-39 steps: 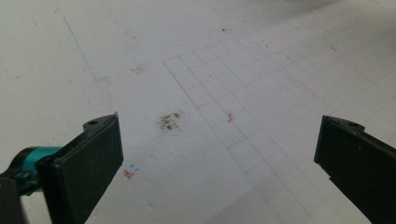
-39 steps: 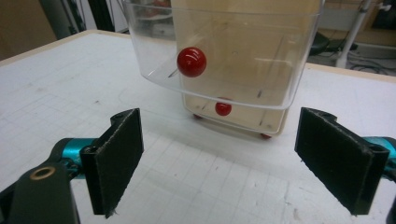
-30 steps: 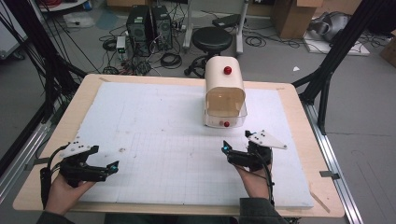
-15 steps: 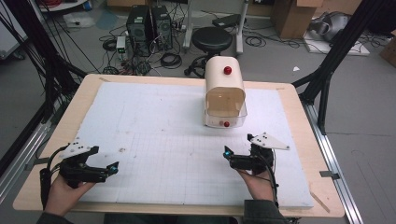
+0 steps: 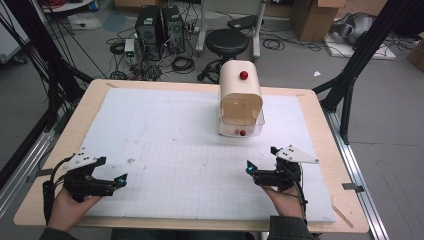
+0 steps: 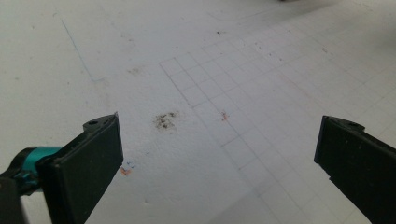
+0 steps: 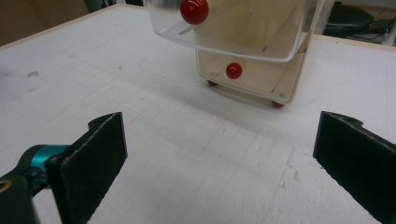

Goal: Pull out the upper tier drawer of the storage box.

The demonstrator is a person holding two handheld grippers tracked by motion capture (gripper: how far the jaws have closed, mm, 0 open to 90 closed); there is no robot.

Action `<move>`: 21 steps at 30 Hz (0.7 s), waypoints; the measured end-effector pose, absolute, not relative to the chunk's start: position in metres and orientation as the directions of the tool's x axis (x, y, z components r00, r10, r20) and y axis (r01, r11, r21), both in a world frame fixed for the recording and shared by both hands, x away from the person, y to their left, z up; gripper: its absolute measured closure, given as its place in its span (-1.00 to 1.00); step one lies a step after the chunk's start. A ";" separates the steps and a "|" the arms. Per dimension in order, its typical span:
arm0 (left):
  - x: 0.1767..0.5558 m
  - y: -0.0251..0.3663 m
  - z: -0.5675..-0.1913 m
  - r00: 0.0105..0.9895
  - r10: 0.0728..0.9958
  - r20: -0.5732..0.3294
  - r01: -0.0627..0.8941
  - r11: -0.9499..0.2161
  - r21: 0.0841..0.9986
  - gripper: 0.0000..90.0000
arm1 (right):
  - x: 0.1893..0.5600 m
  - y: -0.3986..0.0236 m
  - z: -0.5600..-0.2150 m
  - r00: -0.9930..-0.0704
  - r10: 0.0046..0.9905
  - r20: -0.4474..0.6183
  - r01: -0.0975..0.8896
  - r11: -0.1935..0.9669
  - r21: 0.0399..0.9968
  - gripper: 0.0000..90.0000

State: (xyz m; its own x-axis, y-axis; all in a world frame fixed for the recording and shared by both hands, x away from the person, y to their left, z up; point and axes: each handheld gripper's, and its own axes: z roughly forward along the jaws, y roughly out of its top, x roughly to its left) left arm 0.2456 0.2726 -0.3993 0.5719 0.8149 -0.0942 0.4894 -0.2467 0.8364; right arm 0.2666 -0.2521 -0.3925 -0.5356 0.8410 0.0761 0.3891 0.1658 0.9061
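At table's near right edge, my right gripper (image 5: 248,167) has just been opening, jaws wide, nothing btwn. Box (image 5: 241,104) sits ahead, mid-table. Approach step; next: line up w/ its red knob (image 7: 234,71).

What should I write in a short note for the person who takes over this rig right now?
Left gripper: open, nothing between the jaws, low over the white board near its front left corner.
Right gripper: open and holding nothing; its jaws have just been opening wider. It points toward the box.
Bread box: stands at the back right of the board, apart from both grippers. The clear roll lid with a red knob is partly raised; the cream base carries a second red knob.
Done: nothing gripped yet.
Left: probably reach a knob and move the lid.
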 end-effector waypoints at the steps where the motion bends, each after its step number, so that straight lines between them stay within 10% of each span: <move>1: 0.246 0.272 -0.399 0.572 0.815 -0.096 0.490 -0.246 0.836 -0.96 | 0.266 -0.254 -0.393 -0.536 0.841 0.071 0.385 0.169 0.907 -0.96; 21: 0.235 0.273 -0.402 0.574 0.812 -0.102 0.494 -0.245 0.834 -0.96 | 0.248 -0.274 -0.405 -0.515 0.854 0.081 0.410 0.162 0.897 -0.96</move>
State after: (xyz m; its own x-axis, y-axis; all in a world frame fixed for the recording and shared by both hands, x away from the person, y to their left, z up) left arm 0.2354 0.2729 -0.4022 0.5745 0.8121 -0.1021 0.4940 -0.2445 0.8344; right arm 0.2480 -0.2738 -0.4049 -0.5145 0.8536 0.0814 0.4104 0.1618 0.8974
